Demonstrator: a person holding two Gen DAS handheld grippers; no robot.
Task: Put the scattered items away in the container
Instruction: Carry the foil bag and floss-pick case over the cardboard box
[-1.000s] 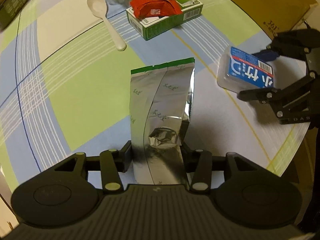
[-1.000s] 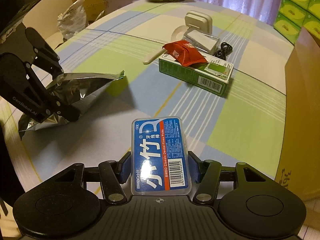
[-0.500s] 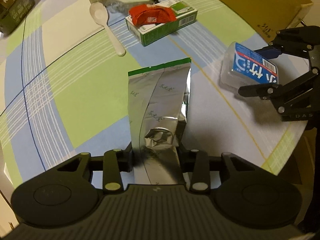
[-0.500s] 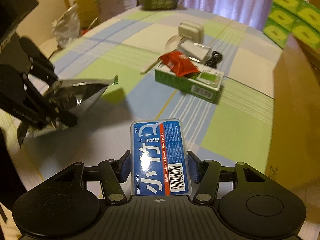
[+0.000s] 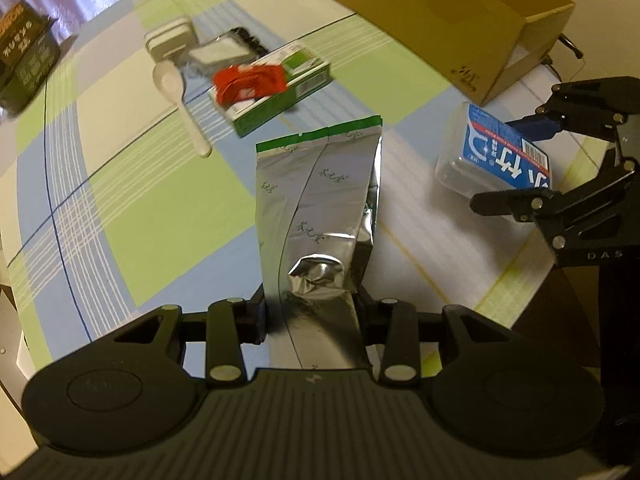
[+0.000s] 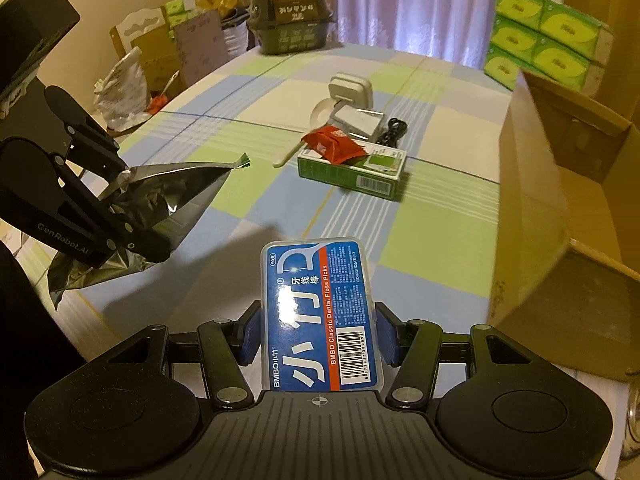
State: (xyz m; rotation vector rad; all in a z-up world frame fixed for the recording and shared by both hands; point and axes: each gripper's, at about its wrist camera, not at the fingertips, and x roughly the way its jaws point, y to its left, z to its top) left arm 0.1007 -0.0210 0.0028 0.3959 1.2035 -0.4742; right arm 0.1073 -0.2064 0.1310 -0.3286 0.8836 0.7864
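Left wrist: crinkled silver pouch, green-edged top

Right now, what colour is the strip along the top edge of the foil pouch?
Green, on the silver foil pouch; clearest in the left wrist view.
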